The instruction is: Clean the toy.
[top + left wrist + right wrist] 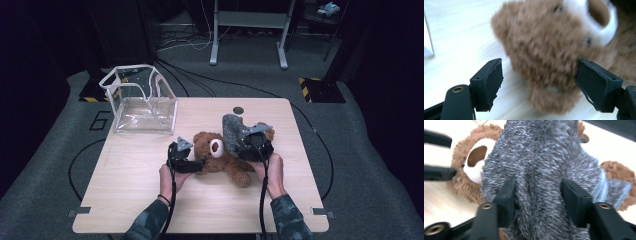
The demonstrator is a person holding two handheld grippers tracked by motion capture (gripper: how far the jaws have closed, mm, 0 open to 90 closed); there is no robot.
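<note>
Clear plastic bag [142,100] stood upper left on worktop [150,200]. Brown teddy bear [220,155] lay centre. Left gripper [539,80] fingers spread around its head; right gripper [537,202] clenched grey fuzzy cloth [541,165].

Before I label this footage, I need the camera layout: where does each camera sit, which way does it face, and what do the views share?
High view: above the person's side of the table, looking forward and down; forearms, both hands and both grippers show.
Left gripper view: rides the left gripper, looking along its open fingers at the teddy bear's head.
Right gripper view: rides the right gripper, looking along fingers pressed into grey fuzzy fabric.
Shared: the bear's white muzzle appears in all three.
</note>
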